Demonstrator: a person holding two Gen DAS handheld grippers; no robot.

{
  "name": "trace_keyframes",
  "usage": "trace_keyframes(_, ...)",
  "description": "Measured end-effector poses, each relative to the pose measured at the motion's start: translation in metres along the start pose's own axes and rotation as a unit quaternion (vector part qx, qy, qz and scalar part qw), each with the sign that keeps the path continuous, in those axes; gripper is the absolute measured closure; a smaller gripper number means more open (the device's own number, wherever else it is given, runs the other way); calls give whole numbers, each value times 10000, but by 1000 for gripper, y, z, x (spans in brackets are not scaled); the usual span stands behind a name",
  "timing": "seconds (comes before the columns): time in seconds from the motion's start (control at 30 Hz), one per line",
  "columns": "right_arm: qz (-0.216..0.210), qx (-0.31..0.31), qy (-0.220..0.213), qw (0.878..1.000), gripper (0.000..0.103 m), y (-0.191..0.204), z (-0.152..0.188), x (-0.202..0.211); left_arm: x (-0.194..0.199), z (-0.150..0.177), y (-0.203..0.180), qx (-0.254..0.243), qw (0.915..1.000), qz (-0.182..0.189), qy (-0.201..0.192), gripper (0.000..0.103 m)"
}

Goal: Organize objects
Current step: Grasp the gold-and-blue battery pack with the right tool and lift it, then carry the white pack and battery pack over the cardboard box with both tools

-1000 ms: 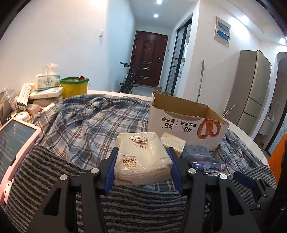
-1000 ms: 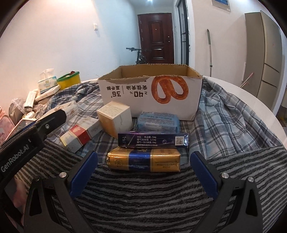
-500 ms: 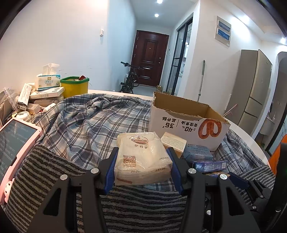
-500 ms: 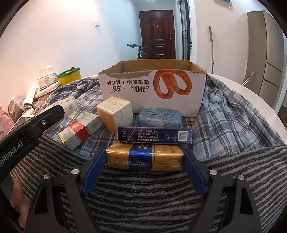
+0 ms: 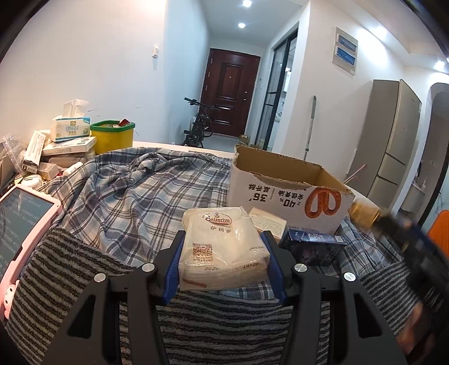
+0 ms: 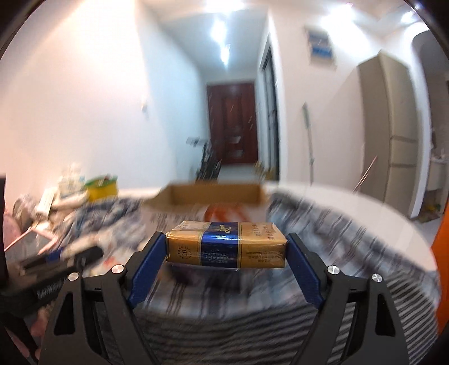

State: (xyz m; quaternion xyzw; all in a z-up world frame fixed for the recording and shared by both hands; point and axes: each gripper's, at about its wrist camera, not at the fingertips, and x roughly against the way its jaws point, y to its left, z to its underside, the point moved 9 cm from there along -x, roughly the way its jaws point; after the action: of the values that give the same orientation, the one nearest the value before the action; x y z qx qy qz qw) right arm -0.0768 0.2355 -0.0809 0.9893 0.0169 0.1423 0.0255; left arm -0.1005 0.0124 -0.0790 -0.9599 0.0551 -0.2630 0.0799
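Right wrist view: my right tongs [image 6: 226, 250] clamp the gold-and-blue pack [image 6: 226, 244], lifted clear.
Left wrist view: my left tongs [image 5: 223, 261] clamp the napkin pack [image 5: 221, 250].

White walls [image 5: 84, 70], narrow hallway at frame centre. Dark red door [image 5: 228, 92] at hallway end; bicycle [image 5: 199, 123] parked before it. Recessed ceiling lights [image 5: 247, 3] lit, upper centre. Black-framed glass door [image 5: 276, 92] right of hallway. Tall beige cabinet [image 5: 390, 134] at right. Mop [image 5: 310, 126] leans on wall.
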Motion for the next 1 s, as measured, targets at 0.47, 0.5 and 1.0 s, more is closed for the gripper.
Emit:
trace_keyframes(0.47, 137, 662, -876, 9939, 19, 22, -12, 21, 8, -3, -9, -168, 9996, 31, -227, 48)
trace_keyframes(0.5, 140, 647, -868, 9940, 19, 21, -12, 20, 9, -4, -9, -177, 9995, 42, -250, 48)
trace_keyframes(1.0, -8, 492, -913, 9946, 19, 18, -12, 23, 32, -11, -32, -371, 9959, 735, -381, 48)
